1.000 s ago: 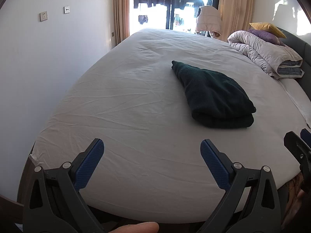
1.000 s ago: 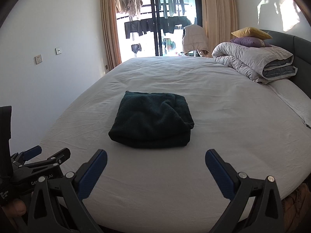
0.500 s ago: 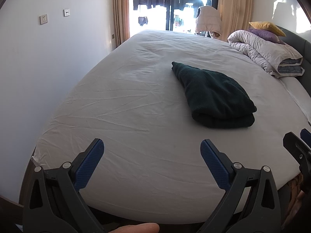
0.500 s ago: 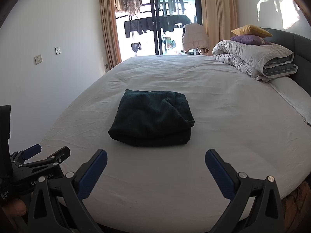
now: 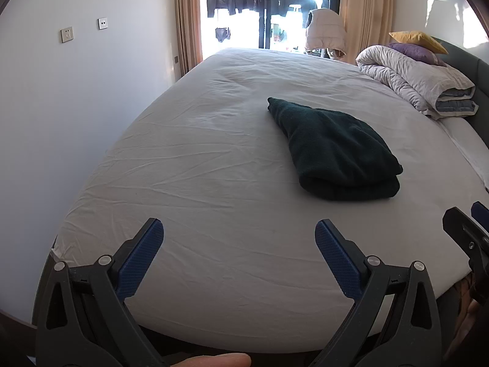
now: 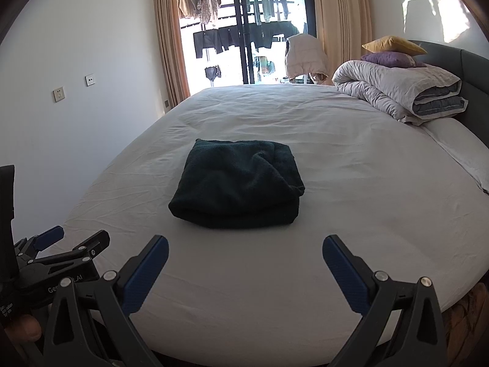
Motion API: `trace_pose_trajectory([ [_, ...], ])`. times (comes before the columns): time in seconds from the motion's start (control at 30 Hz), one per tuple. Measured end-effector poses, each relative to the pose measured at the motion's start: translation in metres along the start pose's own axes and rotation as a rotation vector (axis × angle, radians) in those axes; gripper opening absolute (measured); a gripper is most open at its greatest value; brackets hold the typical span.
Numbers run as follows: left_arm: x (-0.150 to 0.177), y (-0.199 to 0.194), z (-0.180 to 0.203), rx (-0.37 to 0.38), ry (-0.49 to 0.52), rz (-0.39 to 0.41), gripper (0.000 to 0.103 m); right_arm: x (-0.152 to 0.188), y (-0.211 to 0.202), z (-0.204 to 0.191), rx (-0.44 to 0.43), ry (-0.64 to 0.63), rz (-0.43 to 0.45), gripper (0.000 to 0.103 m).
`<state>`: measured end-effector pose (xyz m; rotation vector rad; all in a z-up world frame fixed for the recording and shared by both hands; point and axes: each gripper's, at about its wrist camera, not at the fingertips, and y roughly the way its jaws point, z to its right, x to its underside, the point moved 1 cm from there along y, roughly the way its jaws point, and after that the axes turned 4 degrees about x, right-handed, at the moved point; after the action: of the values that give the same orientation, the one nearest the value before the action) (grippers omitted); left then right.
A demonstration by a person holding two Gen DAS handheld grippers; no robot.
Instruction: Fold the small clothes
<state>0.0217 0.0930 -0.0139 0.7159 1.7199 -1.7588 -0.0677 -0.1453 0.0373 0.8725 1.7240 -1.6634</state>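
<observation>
A dark green garment (image 6: 238, 183) lies folded into a thick rectangle on the white bed sheet (image 6: 351, 214); it also shows in the left wrist view (image 5: 336, 150), to the right of centre. My left gripper (image 5: 239, 235) is open and empty over the bed's near edge, well short and left of the garment. My right gripper (image 6: 245, 250) is open and empty, just in front of the garment's near fold. The left gripper also shows at the left edge of the right wrist view (image 6: 73, 241).
A folded grey duvet (image 6: 403, 91) with purple and yellow cushions sits at the bed's right by the dark headboard (image 6: 470, 82). A white wall (image 5: 61, 107) runs along the left. A balcony door (image 6: 250, 30) with hanging laundry is at the far end.
Both views have shifted only slightly; the garment lies as before and both grippers stay open.
</observation>
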Motion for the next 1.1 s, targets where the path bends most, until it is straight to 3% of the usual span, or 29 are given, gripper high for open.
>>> trace_pose_trajectory([
  [1.1, 0.0015, 0.0056, 0.0052, 0.001, 0.015, -0.016, 0.101, 0.0038, 0.0008, 0.0004, -0.005, 0.005, -0.019, 0.103],
])
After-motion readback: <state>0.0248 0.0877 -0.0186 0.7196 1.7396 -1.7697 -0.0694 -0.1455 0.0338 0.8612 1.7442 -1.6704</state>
